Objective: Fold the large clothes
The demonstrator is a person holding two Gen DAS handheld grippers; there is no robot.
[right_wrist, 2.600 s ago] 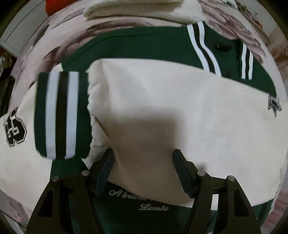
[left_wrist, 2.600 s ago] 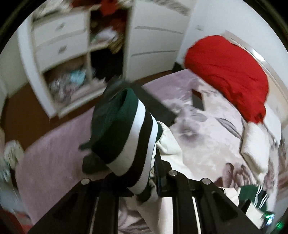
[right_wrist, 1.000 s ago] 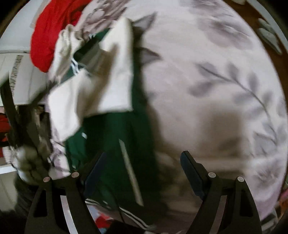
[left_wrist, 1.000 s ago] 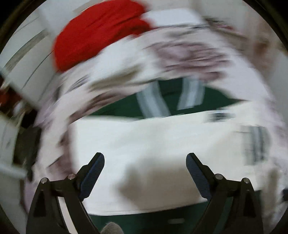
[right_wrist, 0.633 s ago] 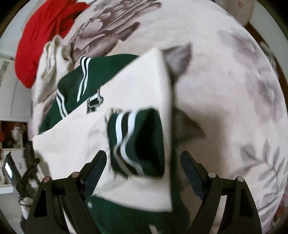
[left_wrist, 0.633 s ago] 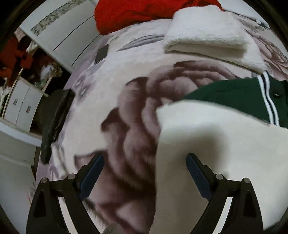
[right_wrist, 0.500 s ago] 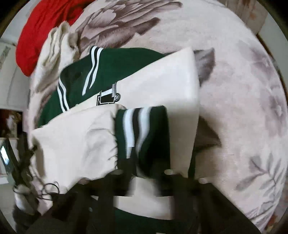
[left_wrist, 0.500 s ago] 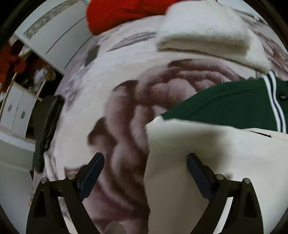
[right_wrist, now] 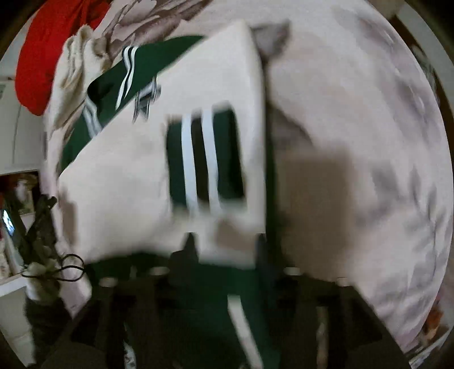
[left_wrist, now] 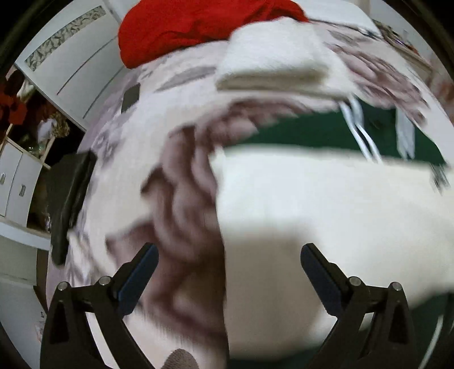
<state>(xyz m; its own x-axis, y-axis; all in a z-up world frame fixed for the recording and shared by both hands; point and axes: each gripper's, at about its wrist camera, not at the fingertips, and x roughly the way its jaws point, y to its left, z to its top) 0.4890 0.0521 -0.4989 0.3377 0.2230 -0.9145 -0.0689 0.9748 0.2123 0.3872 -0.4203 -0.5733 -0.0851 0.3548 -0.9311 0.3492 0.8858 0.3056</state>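
A green and cream varsity jacket (left_wrist: 326,198) lies on the floral bedspread (left_wrist: 181,198), both cream sleeves folded across the green body. A striped green cuff (right_wrist: 204,159) lies on top in the right wrist view. My left gripper (left_wrist: 227,269) is open and empty, hovering over the jacket's left edge. My right gripper (right_wrist: 224,252) is blurred at the jacket's (right_wrist: 127,184) lower edge; its jaws look narrowed with cream fabric between them, but the grip is unclear.
A red blanket (left_wrist: 198,25) and a folded cream towel (left_wrist: 275,62) lie at the bed's far end. A black object (left_wrist: 68,195) rests on the bed's left edge. White cabinets (left_wrist: 17,181) stand beyond. Bare bedspread (right_wrist: 369,142) lies right of the jacket.
The left gripper let go of the striped cuff and swung over the folded jacket, open. The right gripper's jaws narrowed at the jacket's lower edge. Both views are motion-blurred.
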